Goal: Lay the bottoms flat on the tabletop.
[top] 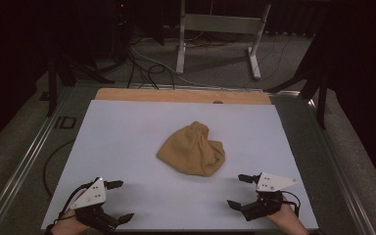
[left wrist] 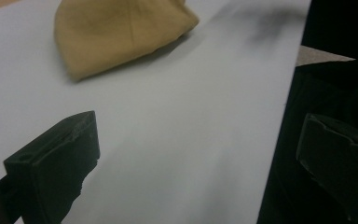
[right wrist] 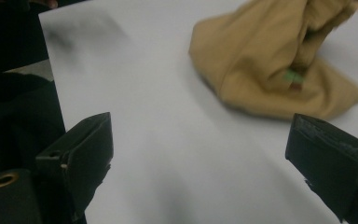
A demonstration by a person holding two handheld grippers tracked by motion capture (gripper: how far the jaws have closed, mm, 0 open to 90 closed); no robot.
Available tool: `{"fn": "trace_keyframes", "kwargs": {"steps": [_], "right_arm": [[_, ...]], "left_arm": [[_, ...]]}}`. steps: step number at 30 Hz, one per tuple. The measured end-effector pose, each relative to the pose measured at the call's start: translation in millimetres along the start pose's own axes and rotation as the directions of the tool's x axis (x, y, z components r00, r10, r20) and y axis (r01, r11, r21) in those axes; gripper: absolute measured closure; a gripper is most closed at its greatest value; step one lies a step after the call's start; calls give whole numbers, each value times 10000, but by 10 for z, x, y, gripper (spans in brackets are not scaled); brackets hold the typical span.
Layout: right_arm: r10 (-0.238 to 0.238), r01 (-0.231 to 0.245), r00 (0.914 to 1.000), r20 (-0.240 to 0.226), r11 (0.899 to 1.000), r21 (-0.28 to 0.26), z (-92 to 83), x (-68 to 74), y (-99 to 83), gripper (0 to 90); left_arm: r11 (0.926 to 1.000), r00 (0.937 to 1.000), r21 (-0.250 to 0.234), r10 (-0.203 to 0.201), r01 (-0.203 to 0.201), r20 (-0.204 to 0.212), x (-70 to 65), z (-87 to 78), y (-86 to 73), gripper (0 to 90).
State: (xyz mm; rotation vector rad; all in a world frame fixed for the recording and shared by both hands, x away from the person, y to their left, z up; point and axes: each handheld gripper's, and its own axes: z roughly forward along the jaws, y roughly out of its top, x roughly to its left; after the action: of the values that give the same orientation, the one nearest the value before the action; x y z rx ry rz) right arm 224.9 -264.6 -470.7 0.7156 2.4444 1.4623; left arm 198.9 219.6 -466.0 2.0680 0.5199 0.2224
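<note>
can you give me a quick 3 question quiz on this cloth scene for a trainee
1. True or false: the left gripper has its fingers closed on the tan cloth.
2. Multiple choice: the crumpled tan cloth lies on A) the white board, B) the grey floor, C) the strip of wood at the board's far edge.
3. Short answer: what small coloured detail shows on the cloth in the right gripper view?

Key:
1. False: both the left and the right gripper are open and apart from the cloth.
2. A.
3. A small green tag.
</note>
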Motion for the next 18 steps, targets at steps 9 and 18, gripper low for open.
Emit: {"fn": "trace_keyframes", "kwargs": {"steps": [9, 18], "right_arm": [[-411, 407, 9991, -65, 9980, -483, -156, 11, 320, 78], [-776, 774, 9970, 14, 9928, -909, -178, -19, 580, 78]], "left_arm": [[9994, 9989, -277, 214, -203, 409, 11, -59, 264, 2], [9977, 9974, -488, 487, -461, 539, 87, -125, 548, 2]]}}
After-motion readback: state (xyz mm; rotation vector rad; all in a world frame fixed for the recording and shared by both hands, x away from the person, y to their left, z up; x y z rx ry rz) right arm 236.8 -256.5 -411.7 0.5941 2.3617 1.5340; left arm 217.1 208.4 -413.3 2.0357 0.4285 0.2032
